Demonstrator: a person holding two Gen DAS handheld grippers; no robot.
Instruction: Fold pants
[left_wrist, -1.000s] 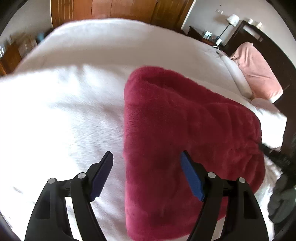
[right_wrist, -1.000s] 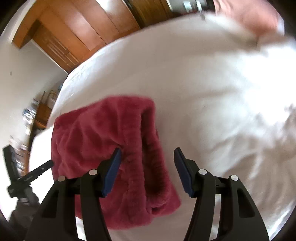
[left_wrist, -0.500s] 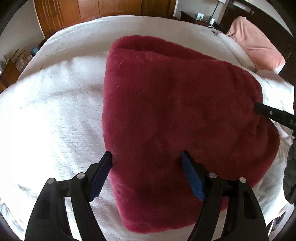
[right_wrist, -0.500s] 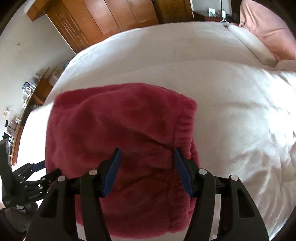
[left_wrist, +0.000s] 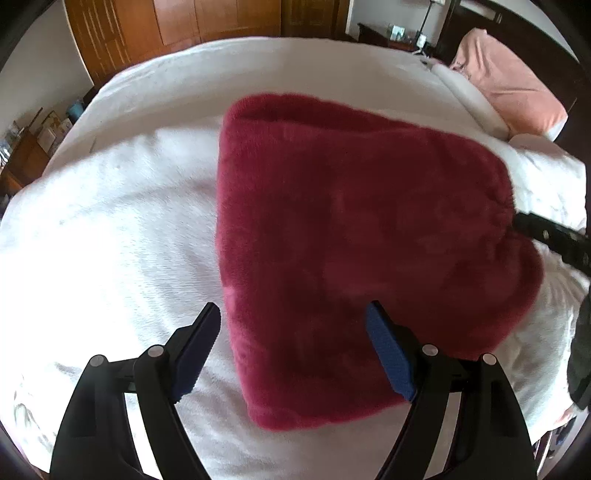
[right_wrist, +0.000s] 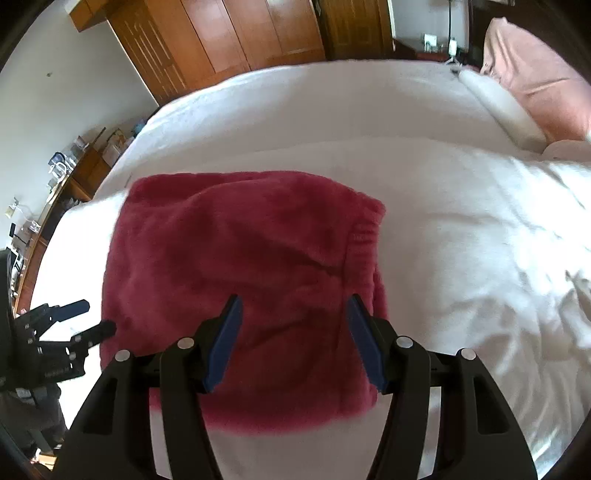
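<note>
I count one pair of red fleece pants (left_wrist: 351, 236), folded, on one white bed (left_wrist: 110, 229). One pink pillow (left_wrist: 509, 88) sits at the bed's head edge. I hold two tongs: left tongs (left_wrist: 293, 350), right tongs (right_wrist: 293, 339).

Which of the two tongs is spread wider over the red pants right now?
The left tongs: their pads straddle the left edge of the red pants, clearly wider apart than the right tongs, which hang over the ribbed waistband side.

White bed (left_wrist: 110, 229) lies bare left of and beyond the folded red pants (left_wrist: 351, 240); pink pillow (left_wrist: 509, 92) blocks the far right.
</note>
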